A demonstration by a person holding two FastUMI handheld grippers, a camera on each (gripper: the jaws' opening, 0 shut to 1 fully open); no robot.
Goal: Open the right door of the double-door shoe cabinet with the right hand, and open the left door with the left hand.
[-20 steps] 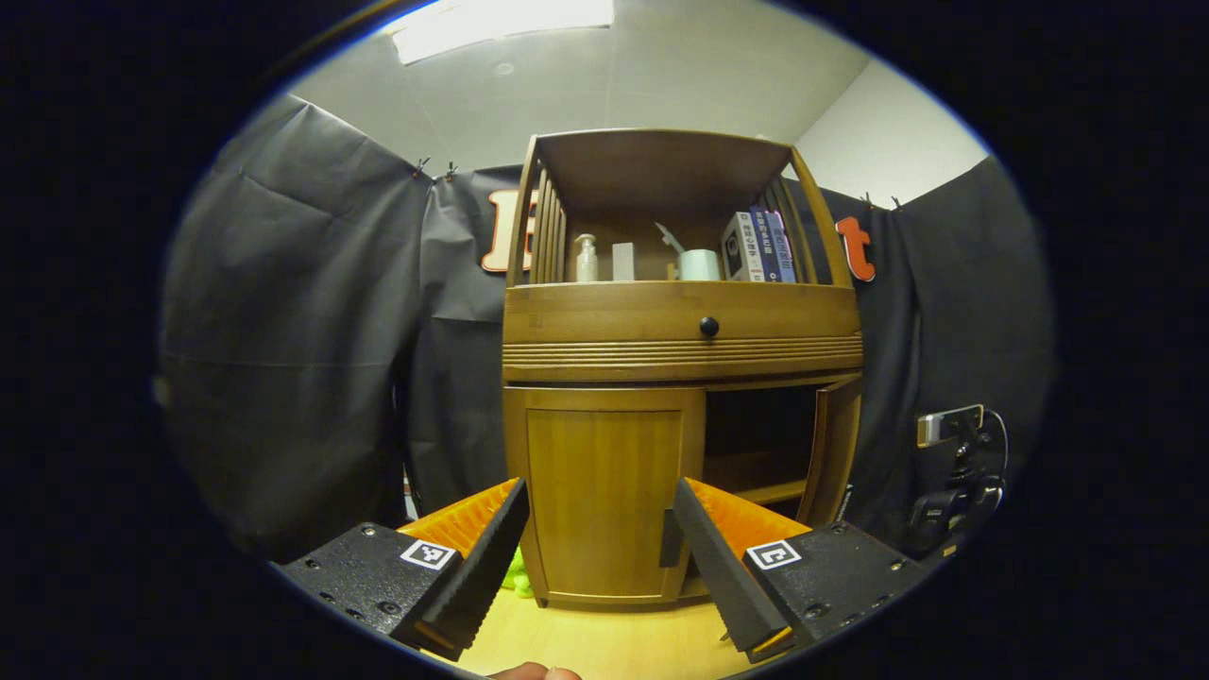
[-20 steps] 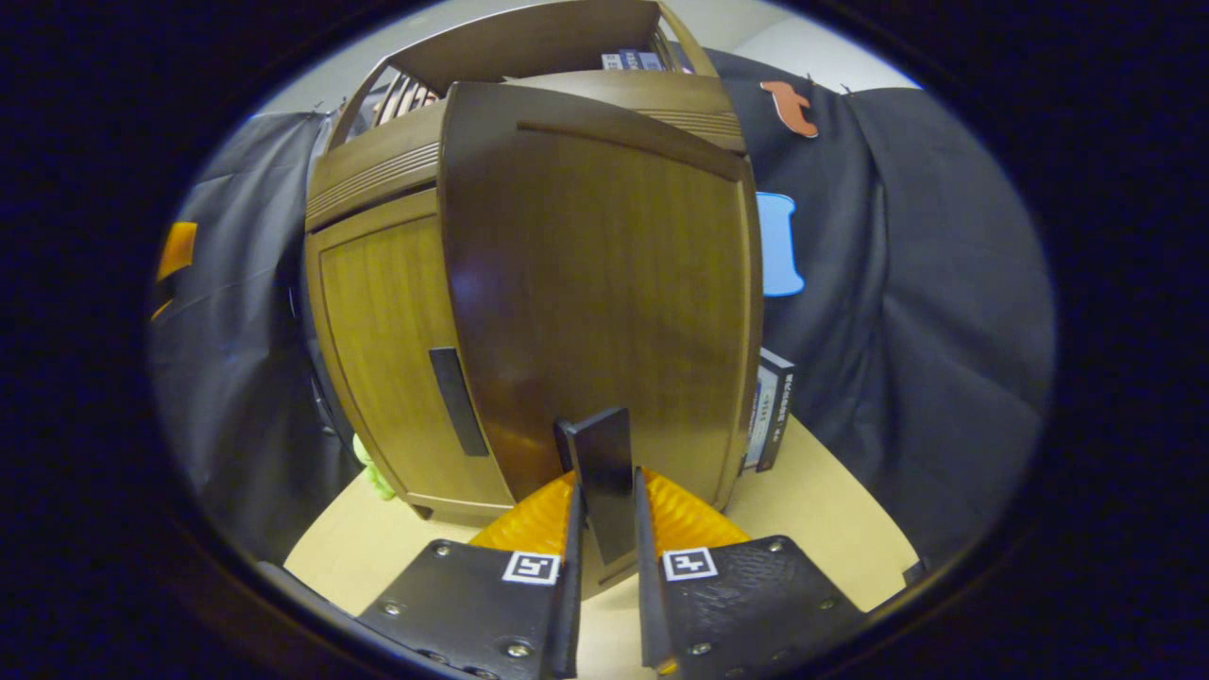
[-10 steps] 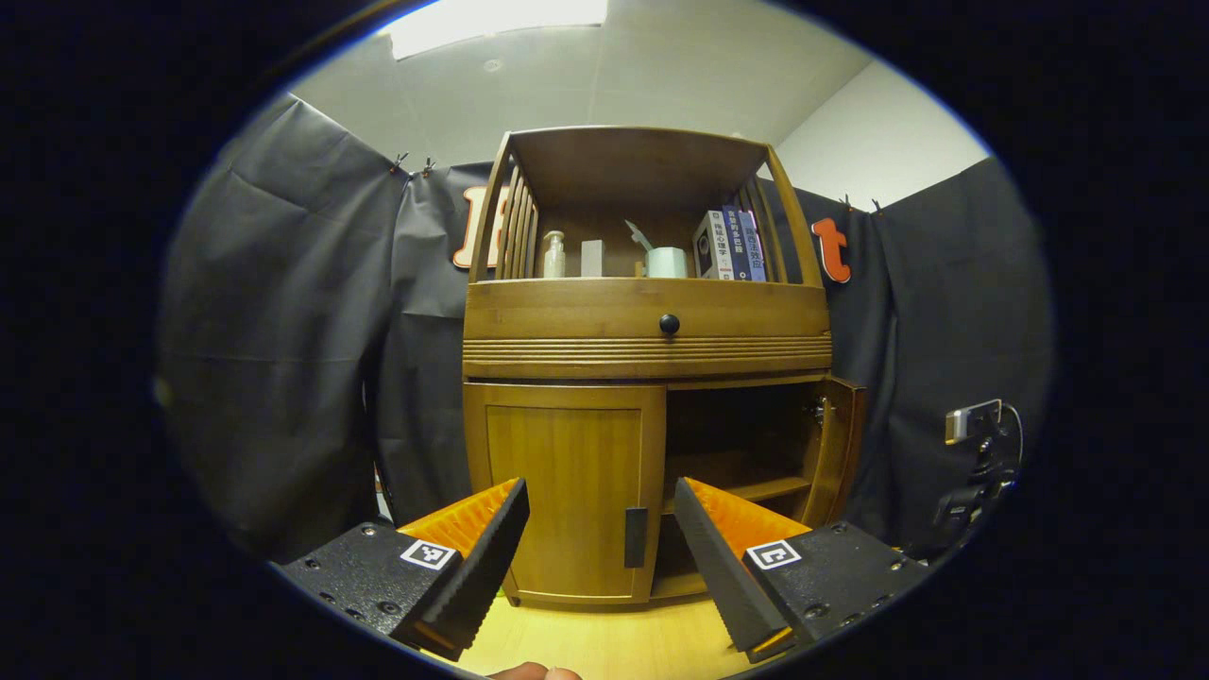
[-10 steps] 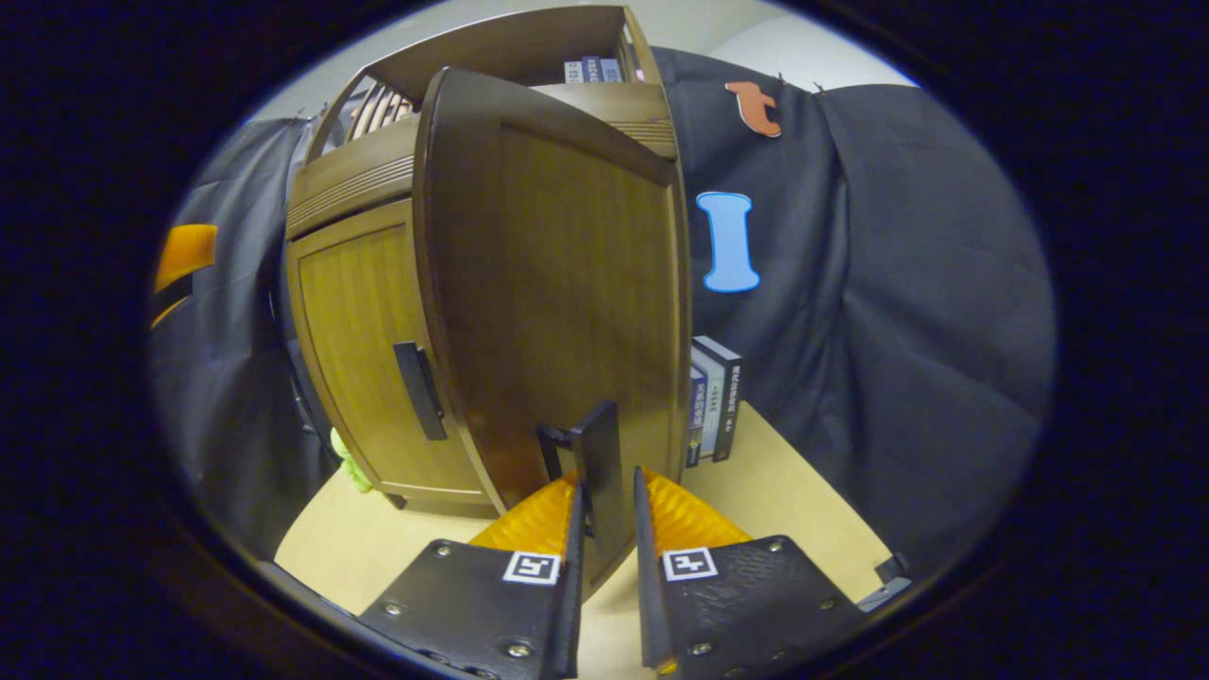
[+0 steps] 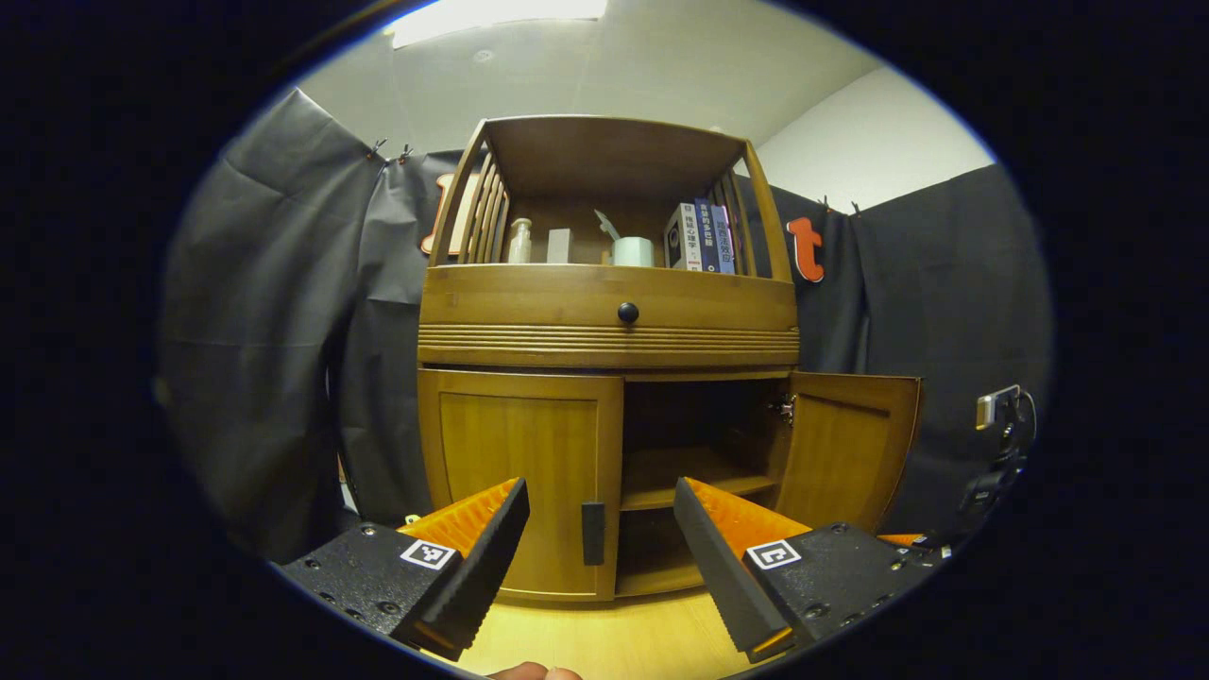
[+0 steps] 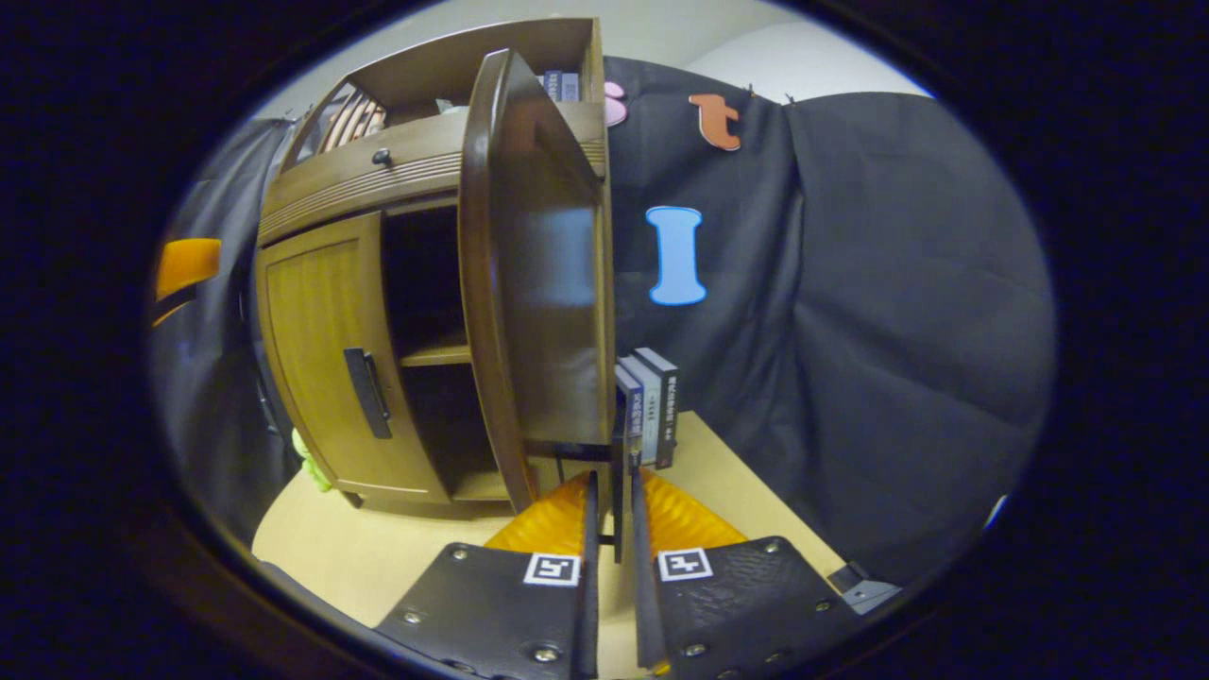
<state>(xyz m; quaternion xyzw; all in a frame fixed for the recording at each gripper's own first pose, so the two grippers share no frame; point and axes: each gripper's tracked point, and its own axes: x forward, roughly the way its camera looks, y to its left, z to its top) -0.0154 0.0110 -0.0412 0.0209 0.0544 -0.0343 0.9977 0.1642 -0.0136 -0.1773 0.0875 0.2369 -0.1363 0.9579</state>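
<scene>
A wooden shoe cabinet (image 5: 604, 345) stands on a pale table. Its left door (image 5: 519, 472) is closed, with a dark vertical handle (image 5: 592, 534) at its inner edge. The right door (image 5: 845, 458) is swung wide open, showing the dark inside and a shelf (image 5: 689, 472). My left gripper (image 5: 600, 488) is open, a short way in front of the left door and apart from it. In the right gripper view the right door (image 6: 529, 283) is seen nearly edge-on. My right gripper (image 6: 612, 484) is shut on that door's handle (image 6: 619, 453).
Above the doors are a drawer with a round knob (image 5: 628, 312) and an open shelf holding a bottle, a cup and books (image 5: 699, 236). More books (image 6: 652, 406) stand on the table (image 6: 378, 548) right of the cabinet. A device on a stand (image 5: 996, 444) is at far right.
The right door has swung from partly open to wide open with my right gripper on its handle. My left gripper has stayed open; the cabinet has drifted left in its view.
</scene>
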